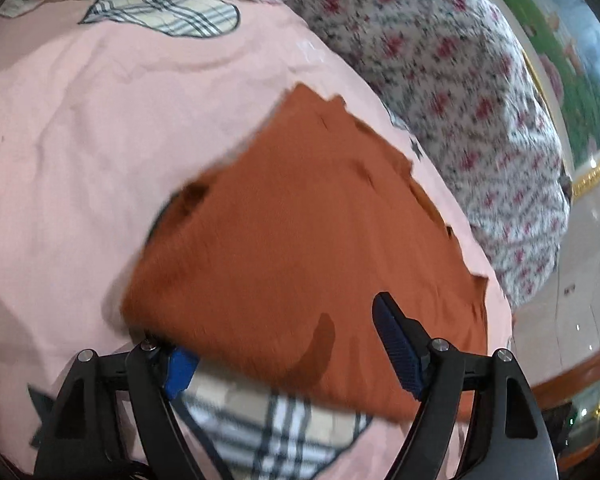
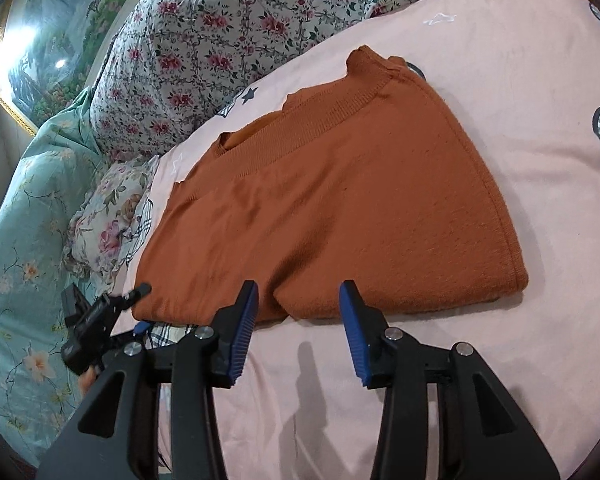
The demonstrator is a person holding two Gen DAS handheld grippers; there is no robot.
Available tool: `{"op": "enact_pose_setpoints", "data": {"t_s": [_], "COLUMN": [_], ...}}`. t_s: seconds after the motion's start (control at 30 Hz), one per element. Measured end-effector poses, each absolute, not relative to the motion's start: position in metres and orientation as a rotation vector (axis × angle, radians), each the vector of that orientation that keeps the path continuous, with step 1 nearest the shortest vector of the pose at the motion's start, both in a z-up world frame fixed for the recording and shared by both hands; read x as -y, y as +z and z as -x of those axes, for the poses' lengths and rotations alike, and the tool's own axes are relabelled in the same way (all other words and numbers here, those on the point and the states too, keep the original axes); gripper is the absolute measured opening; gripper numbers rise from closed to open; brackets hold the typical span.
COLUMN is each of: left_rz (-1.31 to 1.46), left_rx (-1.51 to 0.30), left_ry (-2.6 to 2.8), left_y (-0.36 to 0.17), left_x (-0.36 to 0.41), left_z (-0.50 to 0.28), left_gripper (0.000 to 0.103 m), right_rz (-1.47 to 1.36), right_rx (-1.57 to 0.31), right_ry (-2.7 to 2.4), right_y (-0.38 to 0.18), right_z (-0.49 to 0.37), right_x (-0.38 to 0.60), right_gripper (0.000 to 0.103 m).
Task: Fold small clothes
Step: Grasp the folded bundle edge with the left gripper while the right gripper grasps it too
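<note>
Surface: pink cotton bedsheet [image 2: 500,80]
Garment: rust-orange knit sweater [image 2: 340,200], folded over already
Left gripper [image 1: 284,344]: spread wide, corner between
Right gripper [image 2: 298,332]: spread, empty
Left: maybe another fold

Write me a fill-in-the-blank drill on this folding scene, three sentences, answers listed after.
1. The folded sweater lying on the pink bedsheet is ____ in colour.
2. The right tongs hover just short of the sweater's near edge with their jaws ____.
3. The quilt bunched up beyond the sweater carries a ____ print.

Missing words: orange; open; floral
</note>
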State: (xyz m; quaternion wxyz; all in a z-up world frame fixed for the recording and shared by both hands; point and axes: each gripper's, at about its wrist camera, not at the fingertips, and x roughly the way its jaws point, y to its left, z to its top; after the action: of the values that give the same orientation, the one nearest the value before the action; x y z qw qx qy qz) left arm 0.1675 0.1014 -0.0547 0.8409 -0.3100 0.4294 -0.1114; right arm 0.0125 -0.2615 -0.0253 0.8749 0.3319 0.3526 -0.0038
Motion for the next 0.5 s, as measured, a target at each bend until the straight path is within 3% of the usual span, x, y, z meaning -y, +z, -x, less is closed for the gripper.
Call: {"op": "enact_pose_setpoints", "data": {"t_s": [0.03,0.1,0.17,0.23,0.5], "left_rz": [0.64,0.599,0.605,0.642,0.395], "left_rx": [-0.901,-0.9,-0.906,-0.911,-0.771], "left_ry": [-0.219,-0.173,-0.159,-0.178,-0.329], "left_y": [-0.054,-0.054,-0.057,-0.056,0.02], "left_x": [-0.101,-0.101,-0.107,-0.117,-0.055], "left_z": [-0.171,-0.18,-0.187,-0.193,-0.168], "left_gripper": [0.075,0.056,0.025,0.014,0.006], "right_rz": [-0.693,-0.694,-0.701,-0.707,-0.735], "right_rx": [-0.739,-0.74,-0.737,-0.733,-0.699], "right_ry": [-0.005,-0.001,-0.002,0.0,0.003], "right_y": [-0.026,-0.027,-0.027,-0.027,-0.019], "right_z": [-0.014,-0.017,-0.017,-0.02,-0.024], "right_x": [0.261,0.262,0.263,0.266,0.297], "right_gripper": [0.044,0.044,0.044,0.044,0.044]}}
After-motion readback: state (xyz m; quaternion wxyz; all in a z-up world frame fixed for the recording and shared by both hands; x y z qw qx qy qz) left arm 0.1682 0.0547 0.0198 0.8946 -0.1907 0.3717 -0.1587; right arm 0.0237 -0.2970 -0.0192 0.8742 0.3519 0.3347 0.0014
